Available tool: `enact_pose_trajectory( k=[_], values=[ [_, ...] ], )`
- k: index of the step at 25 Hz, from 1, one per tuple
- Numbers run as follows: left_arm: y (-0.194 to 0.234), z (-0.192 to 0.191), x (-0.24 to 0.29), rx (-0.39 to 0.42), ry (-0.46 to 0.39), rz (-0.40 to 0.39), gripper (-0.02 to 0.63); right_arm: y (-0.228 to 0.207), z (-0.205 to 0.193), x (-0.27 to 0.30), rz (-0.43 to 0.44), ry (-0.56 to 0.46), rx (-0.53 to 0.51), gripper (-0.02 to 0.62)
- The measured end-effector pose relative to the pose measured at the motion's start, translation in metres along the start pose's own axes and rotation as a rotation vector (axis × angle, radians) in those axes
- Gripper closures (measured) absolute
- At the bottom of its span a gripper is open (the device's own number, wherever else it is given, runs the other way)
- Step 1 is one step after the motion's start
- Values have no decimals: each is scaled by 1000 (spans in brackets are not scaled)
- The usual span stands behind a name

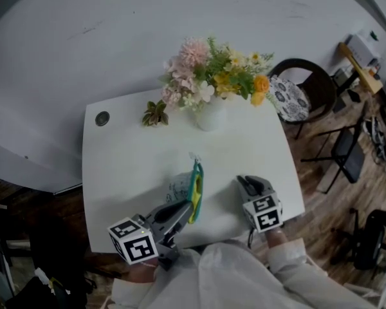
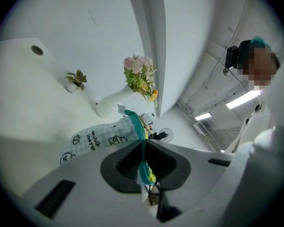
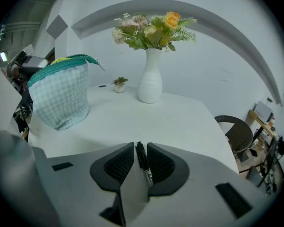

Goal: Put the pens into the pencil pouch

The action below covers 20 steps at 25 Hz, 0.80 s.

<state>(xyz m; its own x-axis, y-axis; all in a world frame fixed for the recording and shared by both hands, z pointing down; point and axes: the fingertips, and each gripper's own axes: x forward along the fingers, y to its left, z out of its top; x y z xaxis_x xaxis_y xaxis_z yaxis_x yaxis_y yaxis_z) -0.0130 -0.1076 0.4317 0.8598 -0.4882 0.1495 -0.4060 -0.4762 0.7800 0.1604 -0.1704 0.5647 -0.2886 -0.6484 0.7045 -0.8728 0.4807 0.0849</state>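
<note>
Pen (image 3: 142, 158), black, sat clamped in my right tool (image 1: 248, 184) over the tabletop (image 1: 128, 147), well apart from the pencil pouch (image 2: 102, 136) my left tool (image 2: 143, 144) pinched by its teal zipper rim; risk judged: the pinched, narrow mouth snagging the tip.

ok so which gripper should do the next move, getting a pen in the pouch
Right. The right gripper is shut on a black pen; the left gripper is clamped on the teal zipper edge of the pouch, so it is occupied.

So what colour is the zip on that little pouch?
The zip is teal, on a pale checked pouch; clearest in the right gripper view.
</note>
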Motion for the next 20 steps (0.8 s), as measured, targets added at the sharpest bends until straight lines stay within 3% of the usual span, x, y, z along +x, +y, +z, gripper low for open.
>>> enact_pose_trajectory(
  k=[6, 20],
  values=[
    [0, -1, 1, -1, -1, -1, 580, 0, -8, 9, -3, 86, -14, 529],
    [0, -2, -3, -5, -11, 4, 580, 2, -13, 5, 15, 100, -55, 529]
  ],
)
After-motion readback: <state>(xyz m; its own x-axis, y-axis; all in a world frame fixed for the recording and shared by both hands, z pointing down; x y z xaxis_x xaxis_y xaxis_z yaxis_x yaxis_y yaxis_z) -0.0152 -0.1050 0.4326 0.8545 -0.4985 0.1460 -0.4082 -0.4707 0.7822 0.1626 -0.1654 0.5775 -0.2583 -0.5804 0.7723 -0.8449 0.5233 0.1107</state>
